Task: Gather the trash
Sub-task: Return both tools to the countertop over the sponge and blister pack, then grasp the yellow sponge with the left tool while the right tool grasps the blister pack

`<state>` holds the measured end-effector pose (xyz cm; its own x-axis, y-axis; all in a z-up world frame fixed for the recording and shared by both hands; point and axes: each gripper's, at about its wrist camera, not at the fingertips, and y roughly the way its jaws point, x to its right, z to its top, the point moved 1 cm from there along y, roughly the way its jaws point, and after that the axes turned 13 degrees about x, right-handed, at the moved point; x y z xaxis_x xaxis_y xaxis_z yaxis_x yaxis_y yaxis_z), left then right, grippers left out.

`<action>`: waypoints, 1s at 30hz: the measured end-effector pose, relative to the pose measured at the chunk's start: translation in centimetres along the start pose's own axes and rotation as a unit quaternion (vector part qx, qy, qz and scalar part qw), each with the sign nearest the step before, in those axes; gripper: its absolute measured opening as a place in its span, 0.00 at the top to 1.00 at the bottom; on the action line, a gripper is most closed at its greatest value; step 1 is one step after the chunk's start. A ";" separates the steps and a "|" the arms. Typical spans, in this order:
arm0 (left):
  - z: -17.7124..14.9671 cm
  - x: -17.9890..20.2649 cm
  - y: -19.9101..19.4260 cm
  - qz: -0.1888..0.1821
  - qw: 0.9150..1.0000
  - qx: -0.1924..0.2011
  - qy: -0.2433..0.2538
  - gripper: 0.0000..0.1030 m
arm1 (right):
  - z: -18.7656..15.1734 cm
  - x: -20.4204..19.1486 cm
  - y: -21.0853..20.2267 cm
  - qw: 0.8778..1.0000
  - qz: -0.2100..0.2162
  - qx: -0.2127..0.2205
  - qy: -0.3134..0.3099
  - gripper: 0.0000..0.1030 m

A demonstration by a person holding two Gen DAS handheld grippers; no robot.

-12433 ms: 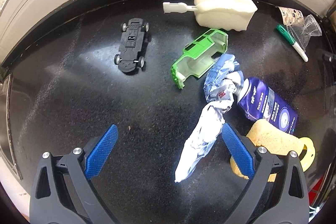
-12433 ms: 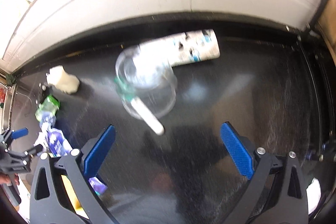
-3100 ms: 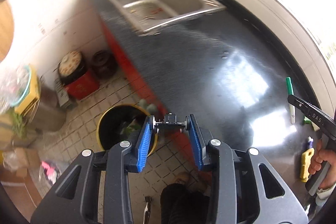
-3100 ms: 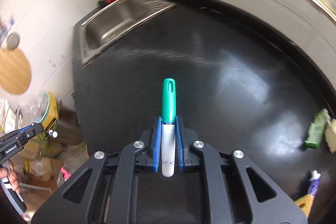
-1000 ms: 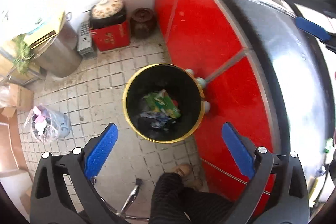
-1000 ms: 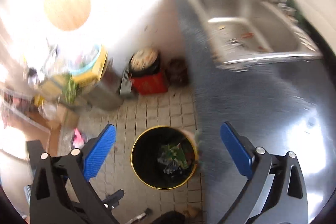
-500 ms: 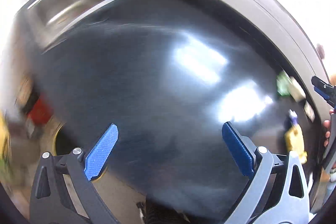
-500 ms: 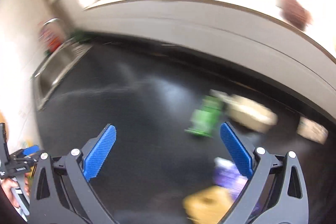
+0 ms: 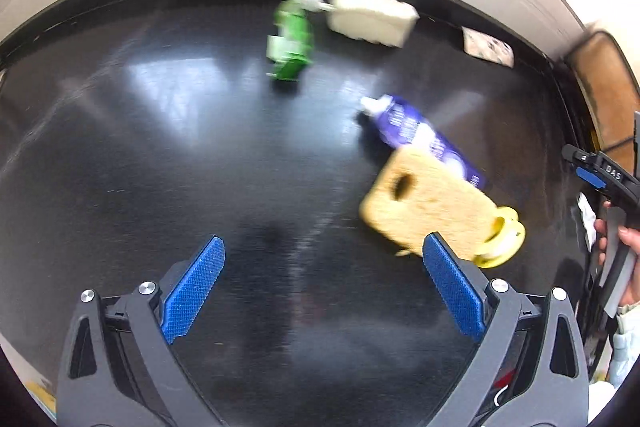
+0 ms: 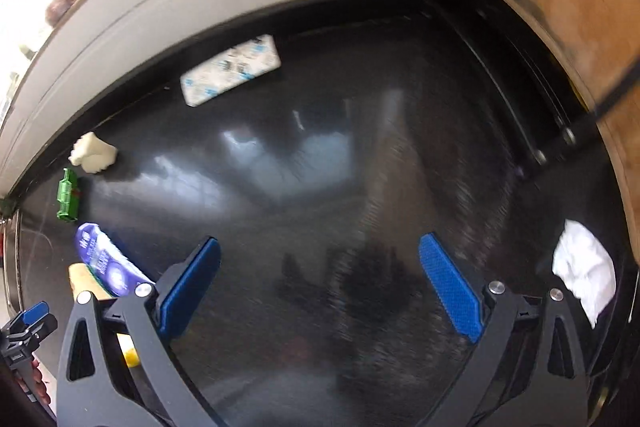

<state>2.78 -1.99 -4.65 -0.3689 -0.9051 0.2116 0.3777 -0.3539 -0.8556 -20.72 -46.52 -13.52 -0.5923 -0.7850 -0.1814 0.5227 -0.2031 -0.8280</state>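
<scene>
Both grippers hang over the black counter [image 9: 120, 167] with nothing between their fingers; the left gripper [image 9: 324, 287] has its jaws spread wide, as does the right gripper [image 10: 320, 287]; the purple tube [image 9: 420, 135] lies mid-counter, its lower end under the yellow sponge [image 9: 428, 207]; beyond the tube sit the green toy shell [image 9: 290, 43] and white sponge [image 9: 370, 17]; the printed wrapper [image 10: 230, 69] lies by the back wall, right of the tube; a crumpled white tissue [image 10: 584, 267] lies far right of it.

Motion blur is smearing the green toy shell [image 9: 291, 41] and the white sponge [image 9: 372, 17], and the print on the purple tube [image 9: 420, 137] is staying unreadable; the yellow sponge [image 9: 428, 207] is covering the tube's far end, and the frame edge is cutting off the white crumpled paper [image 10: 584, 267]
</scene>
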 end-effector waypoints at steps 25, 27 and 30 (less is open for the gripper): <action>-0.3 6.5 6.0 0.021 0.998 -0.020 -0.061 0.07 | -4.9 4.1 -1.7 0.999 0.013 -0.022 0.022 0.07; -0.3 6.5 6.5 0.016 0.998 -0.023 -0.058 0.10 | -4.3 3.7 -1.4 0.999 0.016 -0.022 0.022 0.07; -0.5 6.4 6.8 0.010 0.999 -0.018 -0.043 0.19 | -2.8 2.7 -1.1 0.999 0.022 -0.015 0.019 0.07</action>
<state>2.59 -10.06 -9.34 -0.2862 -0.9295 0.2325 0.3536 -0.3280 -0.8760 -24.62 -46.76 -14.58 -0.5915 -0.7705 -0.2378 0.5308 -0.1501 -0.8341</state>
